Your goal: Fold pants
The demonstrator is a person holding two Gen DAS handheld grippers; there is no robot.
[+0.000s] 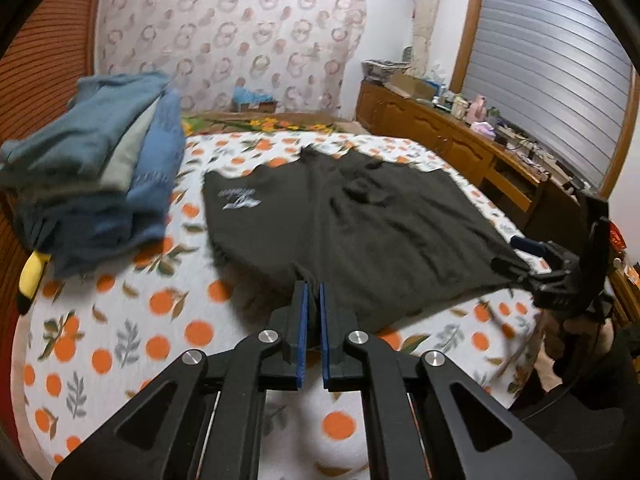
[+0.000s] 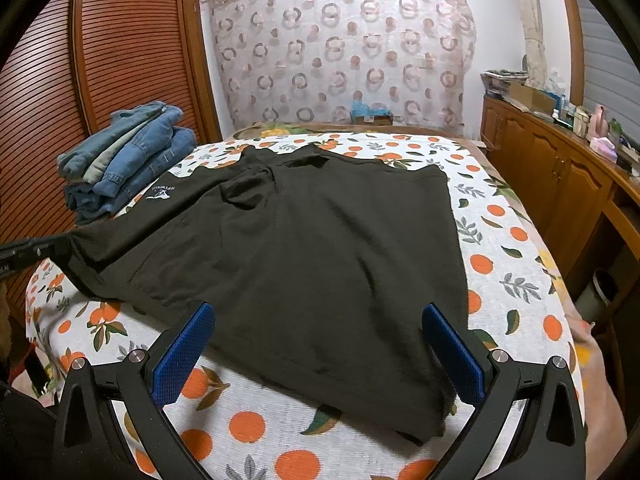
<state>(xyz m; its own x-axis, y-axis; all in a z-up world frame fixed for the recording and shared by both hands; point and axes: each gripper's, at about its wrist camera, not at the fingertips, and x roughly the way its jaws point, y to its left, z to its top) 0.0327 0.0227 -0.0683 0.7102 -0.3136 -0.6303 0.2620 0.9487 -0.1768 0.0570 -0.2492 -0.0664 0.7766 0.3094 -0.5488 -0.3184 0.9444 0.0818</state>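
Left claw pinched on pants hem to anchor it; right claw wide open, empty, over near edge.

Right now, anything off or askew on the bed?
Mostly fine. The black pants lie skewed across the orange-print bedspread, with a bunched wrinkle near the waistband. The left gripper is pinching the near edge; the right gripper is open.

The pants lie spread on the bed. A pile of jeans sits at their far left, by the wardrobe. A cabinet runs along the bed's right, the curtain behind.
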